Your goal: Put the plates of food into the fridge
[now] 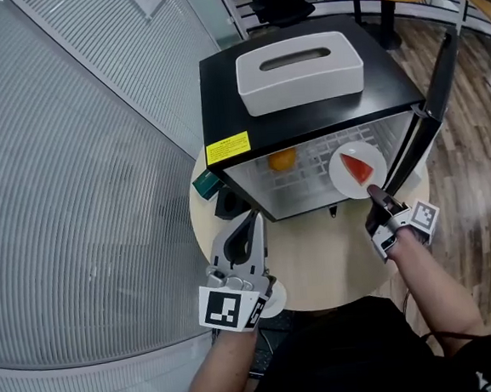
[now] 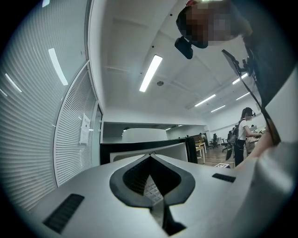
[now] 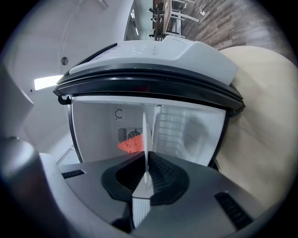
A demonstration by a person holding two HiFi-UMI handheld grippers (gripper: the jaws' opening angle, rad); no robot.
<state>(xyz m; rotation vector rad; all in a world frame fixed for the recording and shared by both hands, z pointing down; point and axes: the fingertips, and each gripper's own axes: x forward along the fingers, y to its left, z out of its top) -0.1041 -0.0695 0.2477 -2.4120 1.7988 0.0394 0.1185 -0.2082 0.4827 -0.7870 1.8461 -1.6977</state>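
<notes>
– Fingers (image 3: 165, 176) of our right gripper (image 3: 145, 162) are clamping the plate (image 3: 146, 135) by its near rim. Are we holding it flat?
– The head view is showing it level, face up, at the open mouth of the fridge (image 1: 219, 91), on the door (image 1: 432, 98) side. Being round, it is showing no long axis.
– And the watermelon wedge (image 1: 358, 168)?
– We are not making out its tip. The right gripper view is giving us the plate edge-on only. Our left gripper (image 1: 252, 224) is hanging over the table (image 1: 320, 261), and its own view is showing the jaws together on nothing
</notes>
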